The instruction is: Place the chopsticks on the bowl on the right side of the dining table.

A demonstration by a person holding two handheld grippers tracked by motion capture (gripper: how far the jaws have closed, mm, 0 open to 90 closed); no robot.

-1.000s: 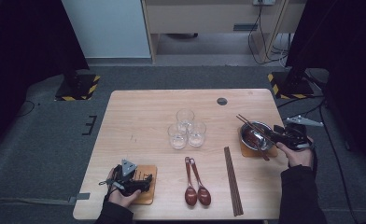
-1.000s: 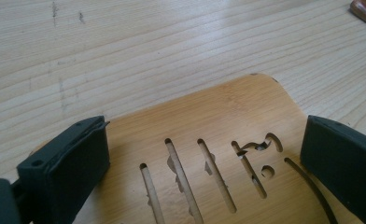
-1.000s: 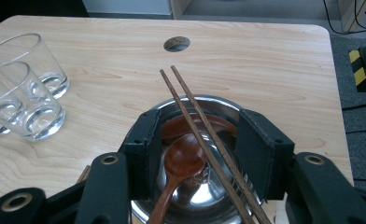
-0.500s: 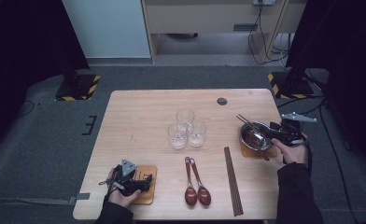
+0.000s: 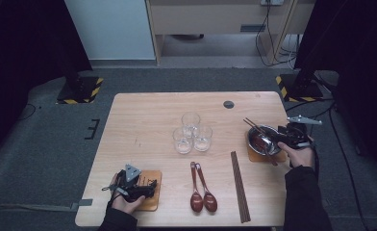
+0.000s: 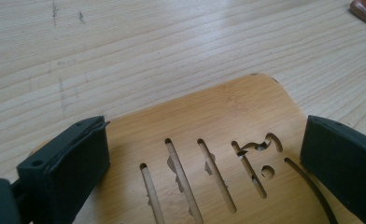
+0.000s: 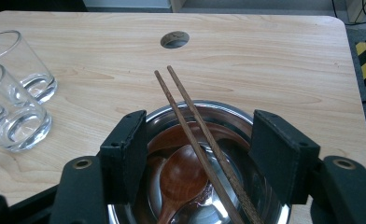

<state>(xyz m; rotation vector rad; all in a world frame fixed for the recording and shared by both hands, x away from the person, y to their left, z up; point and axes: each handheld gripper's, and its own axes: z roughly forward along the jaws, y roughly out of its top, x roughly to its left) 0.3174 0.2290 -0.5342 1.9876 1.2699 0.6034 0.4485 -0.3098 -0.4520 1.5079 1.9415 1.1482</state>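
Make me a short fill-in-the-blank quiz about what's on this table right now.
1. The glasses in the middle of the table number ____.
2. The chopsticks lie across the metal ____.
3. The left gripper rests over a wooden ____.
4. The spoon in the bowl is made of ____.

Missing words: three; bowl; coaster; wood

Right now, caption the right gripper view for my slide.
Open right gripper above round steel bowl holding brown wooden spoon and chopstick pair.

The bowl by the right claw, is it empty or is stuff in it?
Not empty. The bowl holds a brown spoon, and two chopsticks lie across it, tips poking out over the rim.
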